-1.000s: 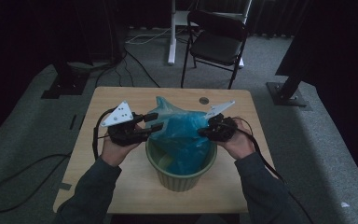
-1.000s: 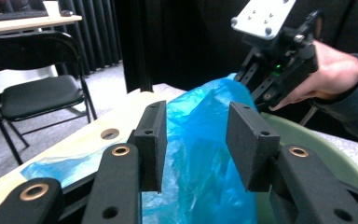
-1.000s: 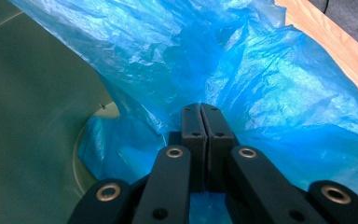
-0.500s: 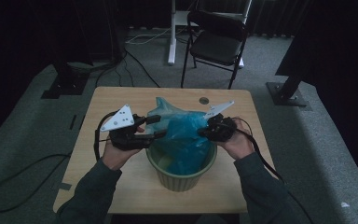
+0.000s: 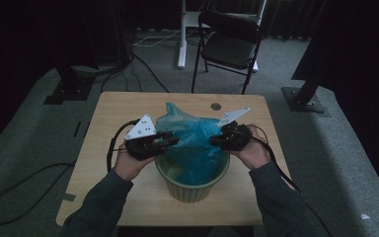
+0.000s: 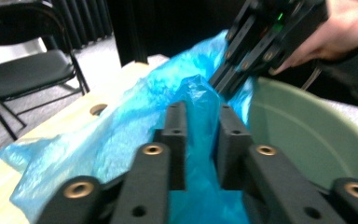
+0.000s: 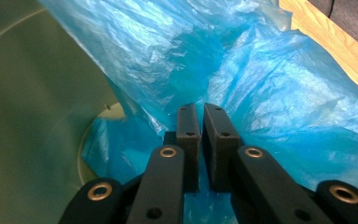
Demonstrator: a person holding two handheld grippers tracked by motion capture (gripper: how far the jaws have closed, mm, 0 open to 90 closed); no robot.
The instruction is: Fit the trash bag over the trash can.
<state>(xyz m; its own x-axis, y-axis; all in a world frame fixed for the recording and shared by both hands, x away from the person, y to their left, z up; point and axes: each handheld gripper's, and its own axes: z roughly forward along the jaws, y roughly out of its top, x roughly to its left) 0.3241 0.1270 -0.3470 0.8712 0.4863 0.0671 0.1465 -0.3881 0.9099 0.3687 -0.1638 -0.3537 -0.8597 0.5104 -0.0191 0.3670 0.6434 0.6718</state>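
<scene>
From above, both hands work over the green bin (image 5: pixel 191 183) near the front of the wooden table (image 5: pixel 113 106); the blue bag (image 5: pixel 192 143) hangs partly inside it, its far end spilling onto the tabletop. Left gripper (image 5: pixel 170 141) and right gripper (image 5: pixel 216 141) sit at opposite sides of the bag's mouth. In the left gripper view, the jaws clamp a fold of bag (image 6: pixel 121 140), with the bin (image 6: pixel 303 135) just right. Right gripper view: jaws nearly closed, pinching thin film (image 7: pixel 261 93) directly ahead, bin wall (image 7: pixel 32 102) at left
</scene>
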